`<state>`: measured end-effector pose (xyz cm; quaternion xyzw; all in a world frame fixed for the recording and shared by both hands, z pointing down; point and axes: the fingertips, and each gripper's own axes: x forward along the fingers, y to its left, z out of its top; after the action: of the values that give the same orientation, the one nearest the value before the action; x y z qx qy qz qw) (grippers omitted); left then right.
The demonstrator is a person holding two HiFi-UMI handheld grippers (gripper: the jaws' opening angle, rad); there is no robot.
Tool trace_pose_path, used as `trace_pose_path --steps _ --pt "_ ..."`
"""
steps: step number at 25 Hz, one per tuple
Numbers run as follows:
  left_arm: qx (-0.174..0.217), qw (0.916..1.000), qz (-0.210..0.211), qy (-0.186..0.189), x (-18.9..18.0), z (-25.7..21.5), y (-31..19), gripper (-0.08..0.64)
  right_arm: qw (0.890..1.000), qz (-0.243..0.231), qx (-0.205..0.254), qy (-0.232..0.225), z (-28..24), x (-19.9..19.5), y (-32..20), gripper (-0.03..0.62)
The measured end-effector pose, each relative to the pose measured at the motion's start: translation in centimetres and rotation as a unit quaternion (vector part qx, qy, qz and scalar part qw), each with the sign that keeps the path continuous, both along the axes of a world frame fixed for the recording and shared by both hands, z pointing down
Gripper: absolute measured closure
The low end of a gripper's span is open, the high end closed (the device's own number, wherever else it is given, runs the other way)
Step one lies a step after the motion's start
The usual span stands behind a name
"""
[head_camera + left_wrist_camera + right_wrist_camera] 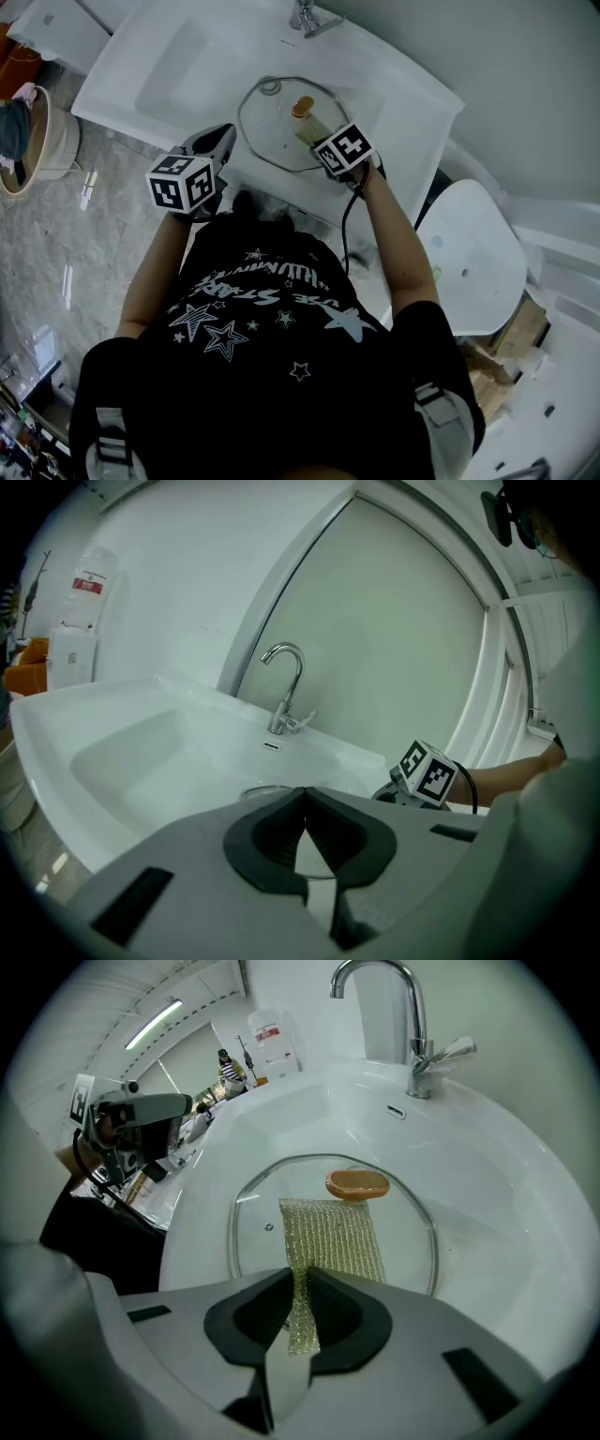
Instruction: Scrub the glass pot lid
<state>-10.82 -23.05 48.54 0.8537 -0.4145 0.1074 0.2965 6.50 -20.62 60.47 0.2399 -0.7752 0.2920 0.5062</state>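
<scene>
The glass pot lid (272, 127) lies flat in the white sink (394, 94), its orange knob (302, 106) on top. A gold mesh scrubbing cloth (336, 1234) is spread on the lid (412, 1232) just below the knob (357, 1184). My right gripper (300, 1309) is shut on the cloth's near edge, at the lid's right side in the head view (328, 142). My left gripper (223, 139) hovers at the sink's front left rim beside the lid, shut with nothing in it (305, 806). Only a sliver of the lid's rim (261, 790) shows past its jaws.
A chrome faucet (412, 1026) stands behind the lid. A shallow second basin (173, 66) lies to the left. A white stool (473, 253) stands to the right, a round basket (42, 141) on the floor to the left. A white bottle (274, 1042) stands at the sink's far end.
</scene>
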Motion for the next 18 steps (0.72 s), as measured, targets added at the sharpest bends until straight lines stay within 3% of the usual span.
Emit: trace_pose_path --steps 18 --pt "0.002 0.9996 -0.029 0.006 0.0 -0.5 2.4 0.552 0.996 -0.034 -0.019 -0.081 -1.5 -4.6 3.8 0.535"
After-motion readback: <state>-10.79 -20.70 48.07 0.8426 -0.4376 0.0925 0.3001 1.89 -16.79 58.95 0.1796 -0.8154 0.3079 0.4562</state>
